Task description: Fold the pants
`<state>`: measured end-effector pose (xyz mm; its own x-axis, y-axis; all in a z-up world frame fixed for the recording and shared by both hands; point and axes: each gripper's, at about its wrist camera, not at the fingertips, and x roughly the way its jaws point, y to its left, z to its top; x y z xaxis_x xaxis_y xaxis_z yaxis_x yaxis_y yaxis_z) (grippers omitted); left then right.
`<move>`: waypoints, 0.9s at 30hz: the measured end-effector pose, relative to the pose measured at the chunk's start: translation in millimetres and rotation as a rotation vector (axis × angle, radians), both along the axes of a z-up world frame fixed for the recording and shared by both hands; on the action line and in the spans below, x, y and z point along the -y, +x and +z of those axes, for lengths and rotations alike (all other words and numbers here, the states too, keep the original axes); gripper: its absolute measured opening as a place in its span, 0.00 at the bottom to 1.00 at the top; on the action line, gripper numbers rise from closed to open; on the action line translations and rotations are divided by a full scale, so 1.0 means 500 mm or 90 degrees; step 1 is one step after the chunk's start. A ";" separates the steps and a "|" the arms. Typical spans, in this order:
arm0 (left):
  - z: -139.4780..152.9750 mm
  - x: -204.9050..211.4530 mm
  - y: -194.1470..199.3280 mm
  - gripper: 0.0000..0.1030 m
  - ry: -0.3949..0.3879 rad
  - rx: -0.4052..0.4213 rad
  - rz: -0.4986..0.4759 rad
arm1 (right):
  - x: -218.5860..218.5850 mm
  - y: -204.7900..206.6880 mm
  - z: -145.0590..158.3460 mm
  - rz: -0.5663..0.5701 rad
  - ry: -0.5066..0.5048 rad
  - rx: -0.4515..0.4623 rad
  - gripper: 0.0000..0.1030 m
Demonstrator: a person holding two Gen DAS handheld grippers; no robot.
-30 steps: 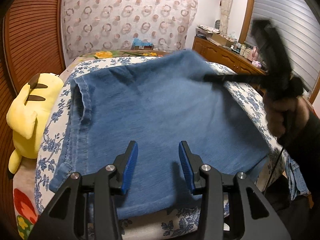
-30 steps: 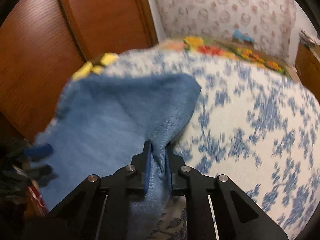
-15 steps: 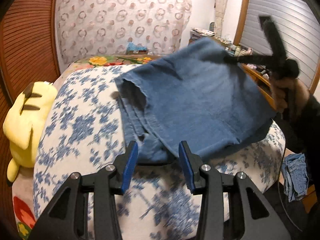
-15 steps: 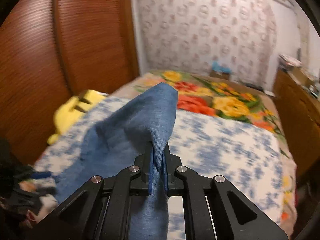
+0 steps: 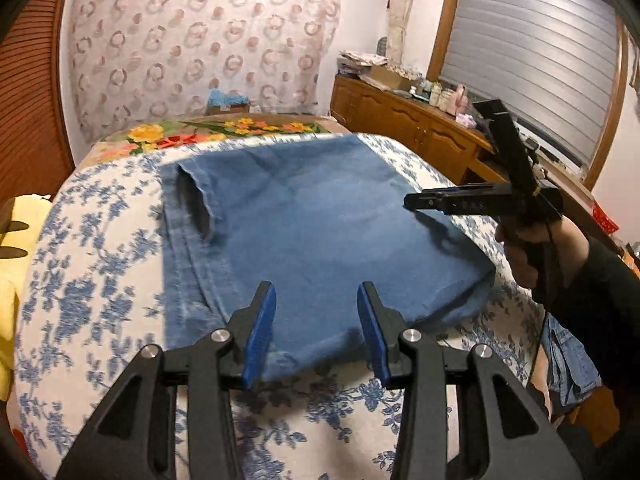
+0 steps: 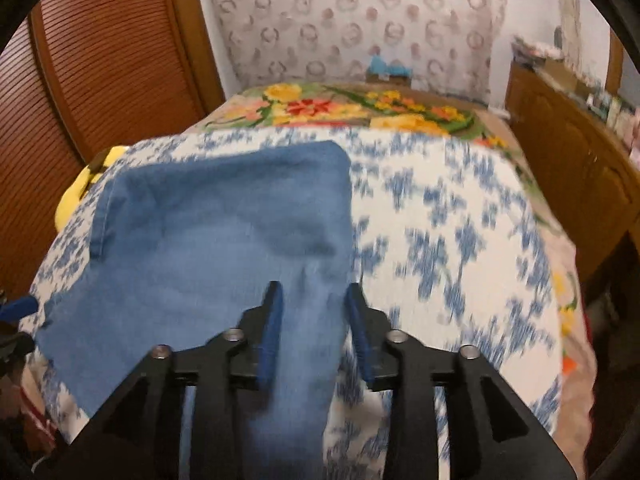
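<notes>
Folded blue denim pants (image 5: 320, 232) lie flat on the white bedspread with blue floral print (image 5: 92, 280), roughly centred on the bed. In the left wrist view we see a hemmed leg opening gaping on the left side of the stack, and a seamed edge running down the near-left side. The right edge looks rounded, like a fold.

In the right wrist view the same pants (image 6: 208, 248) fill the left half of the spread (image 6: 460, 240), and the near part hangs over the bed edge, down under the gripper.

Our left gripper (image 5: 316, 332) has its blue-padded fingers spread apart, hovering over the near edge of the denim, nothing between them. Our right gripper (image 6: 314, 328) also has its fingers apart; the denim edge sits in the gap, but we see no pinch on it. That frame is motion-blurred, so we can't tell whether a pad touches cloth. From the left view the right gripper (image 5: 416, 201) sits above the right edge of the pants, held in our right hand (image 5: 528, 252).

Further out: a yellow plush toy (image 5: 10, 264) at the bed's left edge, a bright flower-print blanket (image 5: 208, 132) beyond the spread, a wooden cabinet (image 5: 408, 128) along the right wall, and another piece of denim clothing (image 5: 568, 360) hanging lower right.
</notes>
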<state>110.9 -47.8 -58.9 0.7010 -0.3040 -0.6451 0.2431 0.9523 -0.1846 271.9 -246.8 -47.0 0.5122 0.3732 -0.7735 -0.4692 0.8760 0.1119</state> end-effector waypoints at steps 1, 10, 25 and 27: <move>-0.005 0.004 0.002 0.40 0.002 -0.005 0.000 | 0.006 -0.012 -0.006 0.005 0.003 -0.004 0.43; -0.059 0.004 0.001 0.40 0.014 -0.041 0.011 | 0.029 -0.057 -0.044 0.017 0.050 -0.046 0.53; -0.051 -0.016 -0.022 0.40 0.010 -0.027 0.026 | 0.015 -0.097 0.031 0.066 0.132 -0.007 0.04; -0.043 -0.028 -0.031 0.40 0.008 -0.022 0.035 | -0.007 -0.115 0.072 0.094 0.147 0.019 0.04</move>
<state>95.3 -33.7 -80.2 0.6932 -0.2573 -0.6733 0.1839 0.9663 -0.1799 214.4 -243.2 -11.0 0.4601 0.6104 -0.6448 -0.5965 0.7504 0.2847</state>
